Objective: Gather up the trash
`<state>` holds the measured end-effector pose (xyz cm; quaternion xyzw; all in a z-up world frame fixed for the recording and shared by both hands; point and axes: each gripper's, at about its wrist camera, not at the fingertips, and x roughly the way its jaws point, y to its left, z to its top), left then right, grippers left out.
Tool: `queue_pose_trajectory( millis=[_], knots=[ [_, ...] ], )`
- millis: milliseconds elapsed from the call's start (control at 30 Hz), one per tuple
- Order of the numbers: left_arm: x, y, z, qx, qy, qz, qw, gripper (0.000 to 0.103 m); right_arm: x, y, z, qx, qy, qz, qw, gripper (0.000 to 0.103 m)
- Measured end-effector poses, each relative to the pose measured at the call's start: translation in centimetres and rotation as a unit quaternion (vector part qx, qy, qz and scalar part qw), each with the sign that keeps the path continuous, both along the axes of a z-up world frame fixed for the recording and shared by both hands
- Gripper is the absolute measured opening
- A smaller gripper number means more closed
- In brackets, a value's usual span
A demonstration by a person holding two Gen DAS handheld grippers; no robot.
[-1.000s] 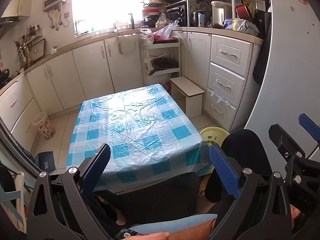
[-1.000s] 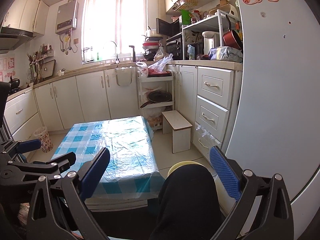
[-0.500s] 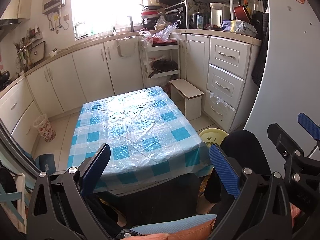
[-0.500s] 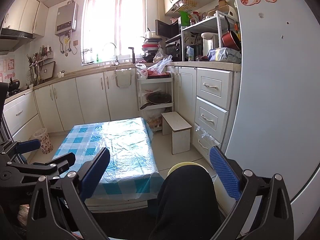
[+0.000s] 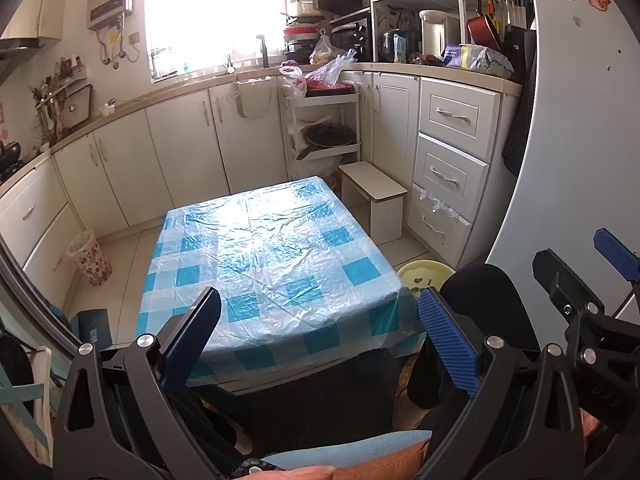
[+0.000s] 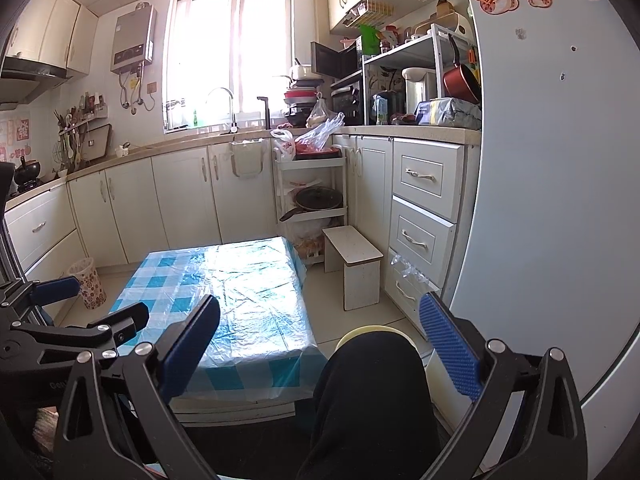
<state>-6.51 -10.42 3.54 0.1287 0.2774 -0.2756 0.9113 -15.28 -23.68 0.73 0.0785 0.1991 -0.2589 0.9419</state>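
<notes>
Scanning the checked bench (image 5: 264, 264), no trash is seen on it, so with both the left tool (image 5: 320, 330) and right tool (image 6: 320, 330) held released and empty, the basket (image 5: 90, 258) at 9 o'clock is best kept located.

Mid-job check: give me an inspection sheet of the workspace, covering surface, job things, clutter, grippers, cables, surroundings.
Surface: low table under a blue checked plastic cover, nothing on it.
Job's things: no loose trash seen; patterned wastebasket on the floor left of the table.
Clutter: plastic bags on the white cart; small stool and yellow stool by the table.
Grippers: left gripper and right gripper both open, empty, short of the table.
Cables: nothing seen.
Surroundings: kitchen cabinets, window, white fridge at right.
</notes>
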Motion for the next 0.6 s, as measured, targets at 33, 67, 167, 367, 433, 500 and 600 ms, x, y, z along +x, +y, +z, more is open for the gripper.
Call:
queue_pose_trajectory(
  millis=[33,67,167,367,433,500,600],
  knots=[
    [-0.01,0.02,0.01,0.000,0.000,0.000,1.0000,0.095,0.01,0.02,0.01,0.000,0.000,0.000,1.000,0.096],
    [-0.02,0.05,0.03,-0.001,-0.001,0.001,1.0000,0.095,0.01,0.06,0.05,0.000,0.000,0.000,1.000,0.096],
    [-0.05,0.09,0.09,-0.002,-0.002,0.001,1.0000,0.095,-0.05,0.08,0.08,0.000,-0.001,-0.001,1.000,0.096],
    [-0.12,0.19,0.23,-0.002,-0.005,0.001,1.0000,0.095,-0.11,0.27,0.33,0.000,-0.003,-0.001,1.000,0.096],
    [-0.12,0.23,0.26,-0.003,-0.005,0.002,1.0000,0.095,-0.12,0.23,0.39,0.000,-0.002,0.000,1.000,0.096],
    [-0.12,0.24,0.25,-0.003,-0.005,0.002,1.0000,0.095,-0.04,0.27,0.40,-0.001,-0.001,0.000,1.000,0.096],
    [-0.07,0.34,0.20,-0.004,-0.005,0.004,1.0000,0.095,0.07,0.16,0.28,0.000,0.001,0.002,1.000,0.096]
  ],
)
